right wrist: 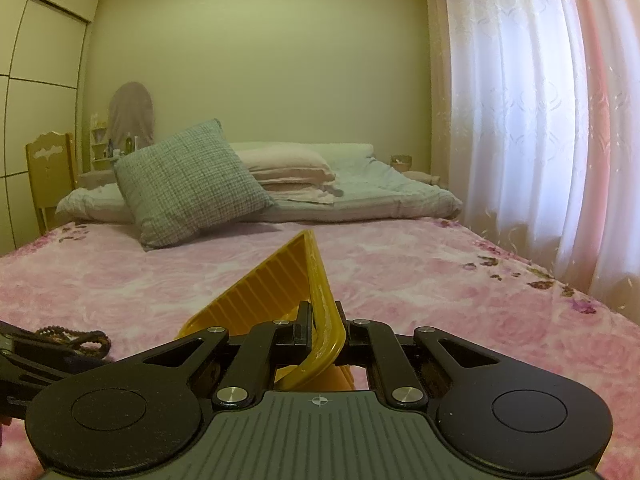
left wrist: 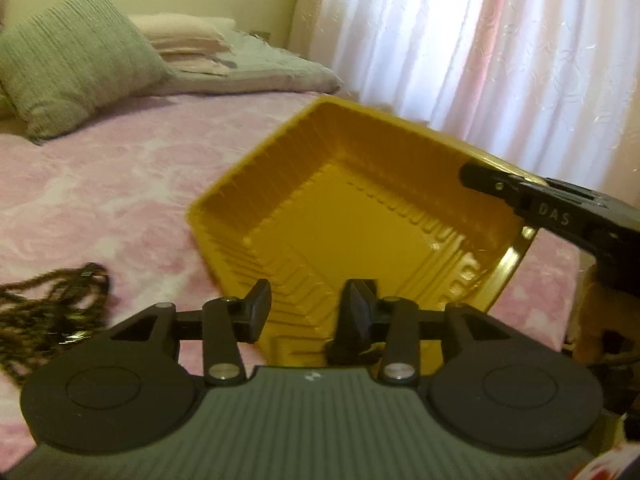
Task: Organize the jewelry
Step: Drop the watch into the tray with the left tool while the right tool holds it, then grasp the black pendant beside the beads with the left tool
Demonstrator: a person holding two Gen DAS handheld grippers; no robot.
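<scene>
Jewelry (left wrist: 48,308), a dark tangle of beaded strands and chain, lies on the pink floral bedspread (left wrist: 120,184) at the lower left of the left wrist view, just left of the left hand-held gripper (left wrist: 306,312) and apart from the tray. In the right wrist view the same strands show at the left edge, partly behind the other tool's black body. Yellow plastic tray (left wrist: 360,216), ribbed walls, nothing visible inside, tilted up off the bed with its open face toward the left camera. Right hand-held gripper (right wrist: 322,326) clamped tight on the tray's rim; both pads press the thin yellow edge between them, tray standing on edge in that view. Left hand-held gripper partly open, fingers apart with a clear gap, poised over the tray's near wall; a small dark scrap sits at the base of its right finger (left wrist: 358,308), too blurred to tell what it is or whether it is held. Nothing visibly pinched between the pads. Behind: green-grey cushion (right wrist: 188,184), folded pale linen (right wrist: 296,176) at the head of the bed, white-pink curtain (right wrist: 540,120) along the right side, wooden chair (right wrist: 50,168) and cupboard doors at far left.
</scene>
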